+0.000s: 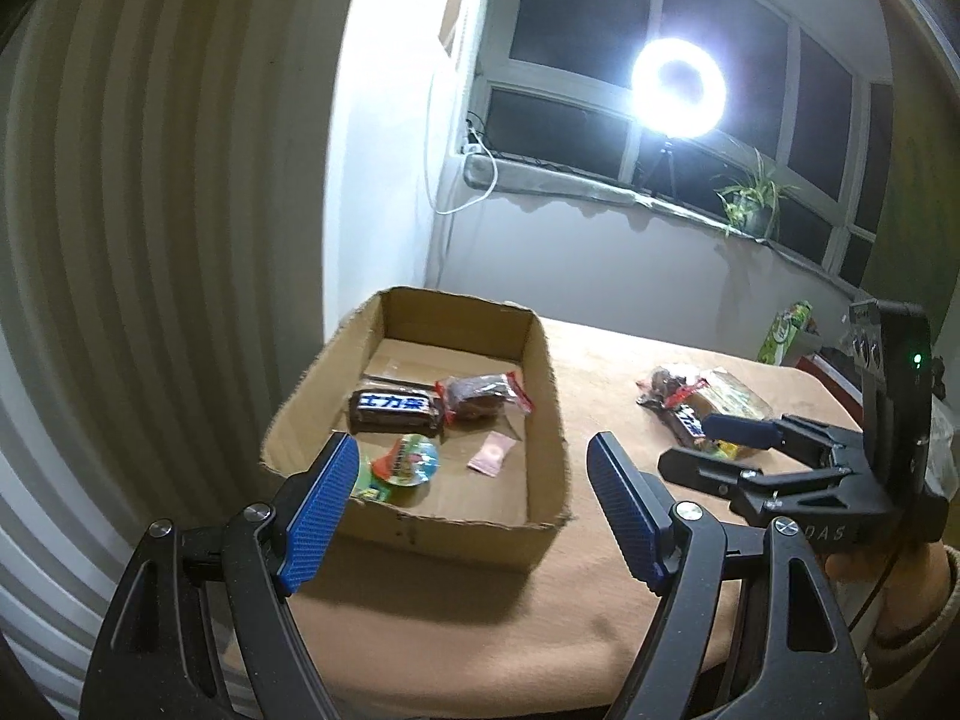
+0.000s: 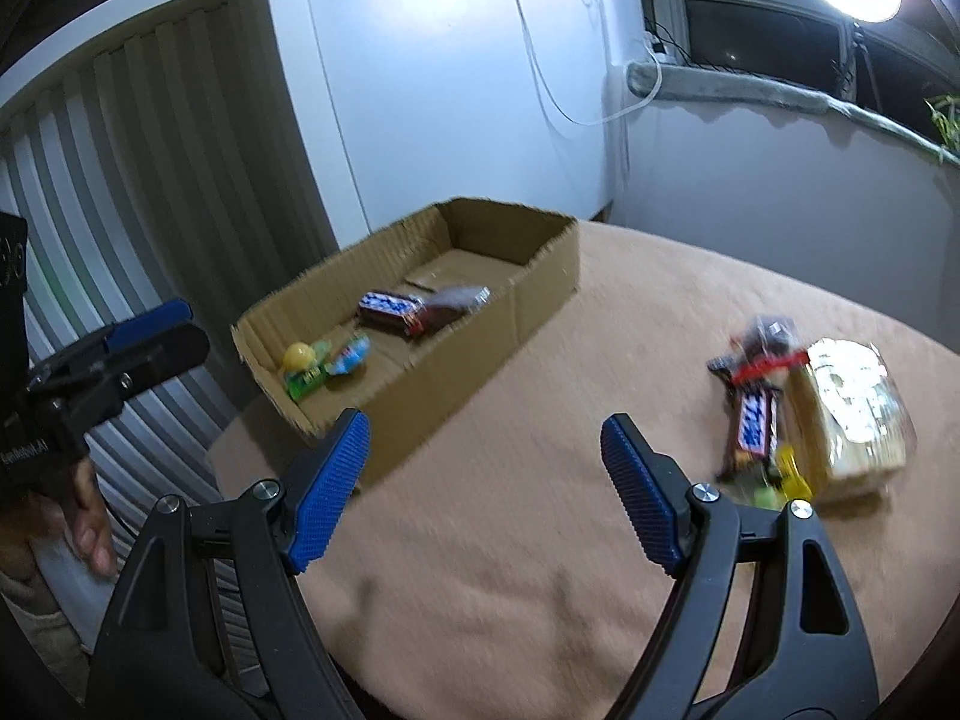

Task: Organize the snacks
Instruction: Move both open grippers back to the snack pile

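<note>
A shallow cardboard box (image 1: 543, 372) sits at the table's left and holds a Snickers bar (image 1: 396, 407), a brown cake in a clear wrapper (image 1: 480, 399), a round candy toy (image 1: 408, 462) and a small pink packet (image 1: 493, 452). My left gripper (image 1: 474, 510) is open and empty, just in front of the box. A pile of snacks lies at the right: a second Snickers bar (image 2: 753, 420), a wrapped cake (image 2: 765, 345) and a clear bread bag (image 2: 852, 414). My right gripper (image 2: 486, 492) is open and empty, above the tablecloth between box (image 2: 456, 354) and pile.
The table has a tan cloth (image 1: 600, 372). A ribbed white radiator wall (image 1: 150, 210) stands left. A ring light (image 1: 678, 87) and a potted plant (image 1: 750, 204) are on the window sill. A green carton (image 1: 786, 330) stands at the far right edge.
</note>
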